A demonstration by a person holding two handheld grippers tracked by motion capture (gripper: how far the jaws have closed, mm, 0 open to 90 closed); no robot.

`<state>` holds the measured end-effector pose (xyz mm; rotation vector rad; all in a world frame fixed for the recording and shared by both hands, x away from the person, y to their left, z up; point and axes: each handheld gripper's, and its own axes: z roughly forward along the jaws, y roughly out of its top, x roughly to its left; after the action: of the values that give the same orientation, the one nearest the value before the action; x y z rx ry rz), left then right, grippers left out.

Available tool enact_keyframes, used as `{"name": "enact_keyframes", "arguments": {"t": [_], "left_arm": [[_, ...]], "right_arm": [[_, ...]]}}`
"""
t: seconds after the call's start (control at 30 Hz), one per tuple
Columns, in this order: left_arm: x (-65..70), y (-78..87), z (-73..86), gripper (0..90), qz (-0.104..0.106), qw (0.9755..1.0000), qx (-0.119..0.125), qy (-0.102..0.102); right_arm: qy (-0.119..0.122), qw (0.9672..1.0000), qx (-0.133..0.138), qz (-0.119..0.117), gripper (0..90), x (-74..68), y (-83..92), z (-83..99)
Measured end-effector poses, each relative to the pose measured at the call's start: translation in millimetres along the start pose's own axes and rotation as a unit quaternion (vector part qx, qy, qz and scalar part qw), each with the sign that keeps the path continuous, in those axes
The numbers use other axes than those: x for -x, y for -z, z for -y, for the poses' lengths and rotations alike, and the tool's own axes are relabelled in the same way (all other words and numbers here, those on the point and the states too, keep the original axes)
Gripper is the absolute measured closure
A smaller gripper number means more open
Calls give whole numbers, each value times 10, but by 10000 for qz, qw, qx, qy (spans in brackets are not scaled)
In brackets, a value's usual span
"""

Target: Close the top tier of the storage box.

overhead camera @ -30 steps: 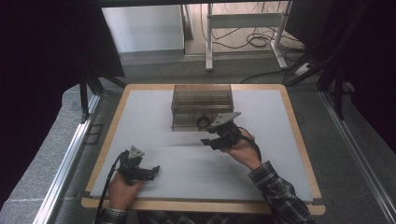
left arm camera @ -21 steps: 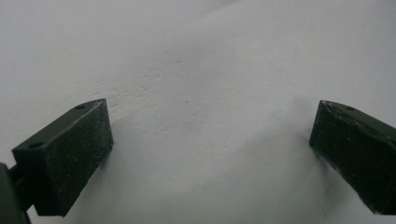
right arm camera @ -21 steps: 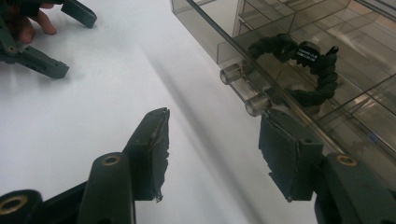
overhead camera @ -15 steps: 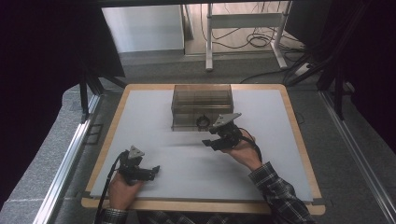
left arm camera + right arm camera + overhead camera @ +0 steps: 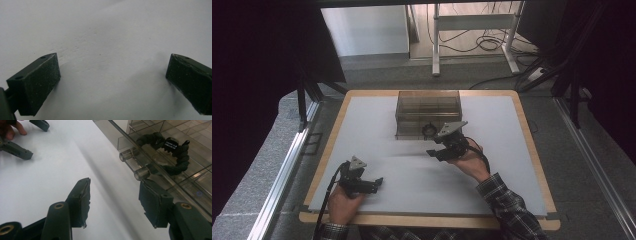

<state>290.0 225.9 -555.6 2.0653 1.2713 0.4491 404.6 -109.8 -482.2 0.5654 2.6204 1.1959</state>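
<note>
Nothing moved; bare white table [image 5: 412, 175].

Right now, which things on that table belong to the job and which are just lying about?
In play: clear compartment box; black braided bracelet inside it; clear handle; right gripper, jaws open beside the handle.
Idle: left gripper, jaws open over white mat; floor cables.

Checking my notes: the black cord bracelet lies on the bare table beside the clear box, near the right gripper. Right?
Not quite. The bracelet lies inside the clear box, behind its wall, not on the bare table; the right gripper view shows this. It is indeed near the right gripper.
</note>
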Motion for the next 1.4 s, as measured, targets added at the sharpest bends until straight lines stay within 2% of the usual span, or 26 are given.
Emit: {"name": "enact_keyframes", "arguments": {"t": [1.4], "left_arm": [[0, 0, 0, 0, 1, 10000, 1, 1]], "right_arm": [[-37, 9998, 52, 168, 377, 135, -64, -121]]}}
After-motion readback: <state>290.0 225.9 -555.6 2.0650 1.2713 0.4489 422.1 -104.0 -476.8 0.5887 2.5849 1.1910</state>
